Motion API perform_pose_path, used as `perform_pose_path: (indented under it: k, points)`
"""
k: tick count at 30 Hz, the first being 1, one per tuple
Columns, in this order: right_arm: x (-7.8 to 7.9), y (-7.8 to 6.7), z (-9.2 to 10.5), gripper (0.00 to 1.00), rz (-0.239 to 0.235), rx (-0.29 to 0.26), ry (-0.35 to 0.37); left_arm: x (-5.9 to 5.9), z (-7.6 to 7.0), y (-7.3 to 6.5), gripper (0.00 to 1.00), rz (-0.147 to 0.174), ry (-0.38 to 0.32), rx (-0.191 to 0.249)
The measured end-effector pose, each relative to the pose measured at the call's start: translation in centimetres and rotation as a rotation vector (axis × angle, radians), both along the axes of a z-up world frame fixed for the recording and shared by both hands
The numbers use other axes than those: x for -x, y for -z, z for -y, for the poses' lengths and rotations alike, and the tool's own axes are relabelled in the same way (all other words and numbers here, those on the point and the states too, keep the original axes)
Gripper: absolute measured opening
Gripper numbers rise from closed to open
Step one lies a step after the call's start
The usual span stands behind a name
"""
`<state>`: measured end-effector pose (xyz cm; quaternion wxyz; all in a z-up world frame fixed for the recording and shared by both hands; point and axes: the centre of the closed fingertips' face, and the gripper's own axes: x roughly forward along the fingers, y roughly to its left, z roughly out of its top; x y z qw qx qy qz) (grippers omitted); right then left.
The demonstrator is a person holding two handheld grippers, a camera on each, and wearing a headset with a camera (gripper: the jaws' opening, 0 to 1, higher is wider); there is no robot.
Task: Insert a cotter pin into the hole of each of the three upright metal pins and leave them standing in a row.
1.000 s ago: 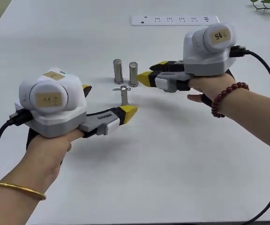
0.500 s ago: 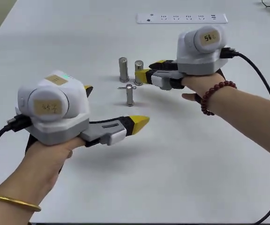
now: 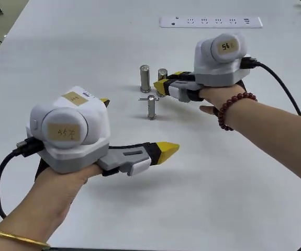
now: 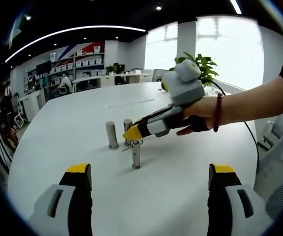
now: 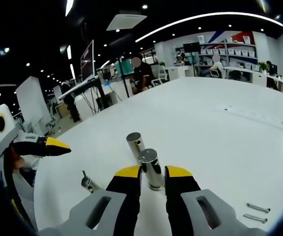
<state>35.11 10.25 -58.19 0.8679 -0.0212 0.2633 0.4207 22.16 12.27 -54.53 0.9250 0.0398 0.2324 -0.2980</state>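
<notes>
Three upright metal pins stand on the white table. The nearest pin (image 3: 151, 107) (image 4: 137, 156) (image 5: 87, 183) has a cotter pin (image 3: 144, 98) through its top. Behind it stand a bare left pin (image 3: 145, 78) (image 4: 112, 135) (image 5: 135, 142) and a right pin (image 3: 162, 73) (image 5: 149, 164). My right gripper (image 3: 167, 81) (image 5: 153, 172) (image 4: 131, 132) has its jaws tight on either side of that right pin, which stands upright on the table. My left gripper (image 3: 136, 125) (image 4: 150, 169) hangs open and empty, well short of the pins.
Two loose cotter pins (image 5: 257, 207) lie on the table to the right of my right gripper. A white power strip (image 3: 210, 22) (image 5: 254, 115) lies at the far edge. Cables trail from both grippers. Office desks and people sit far behind.
My right gripper has slid forward until its jaws flank the right rear pin. My left gripper has drawn back from the pin with the cotter pin. The pins have stayed put.
</notes>
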Motion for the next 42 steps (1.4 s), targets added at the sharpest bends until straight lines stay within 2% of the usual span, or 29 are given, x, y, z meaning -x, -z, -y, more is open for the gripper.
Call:
perform_pose_path:
  k: [4,12,15,19,23,37,42]
  points:
    - [0.0,0.2,0.0,0.11,-0.007,-0.004,0.003,0.2,-0.4,-0.1,0.99,0.004,-0.003,-0.007]
    - [0.0,0.2,-0.1,0.10,0.009,0.013,-0.018,0.5,-0.6,-0.1,0.98,0.005,0.000,-0.015]
    - [0.0,0.3,0.0,0.09,0.024,0.031,-0.026,0.6,-0.6,-0.2,0.98,0.006,0.000,-0.014]
    - [0.0,0.3,0.0,0.09,0.037,0.053,-0.030,0.7,-0.7,-0.2,0.98,0.013,0.002,-0.035]
    - [0.0,0.1,-0.3,0.08,0.057,0.087,-0.039,0.8,-0.6,-0.3,0.99,0.015,0.004,-0.029]
    - [0.8,-0.4,1.5,0.08,0.086,0.121,-0.017,1.1,-1.2,-0.7,0.98,0.012,-0.019,-0.026]
    - [1.8,-0.5,2.4,0.08,0.091,0.134,-0.010,1.3,-1.2,-0.9,0.98,0.017,-0.020,-0.025]
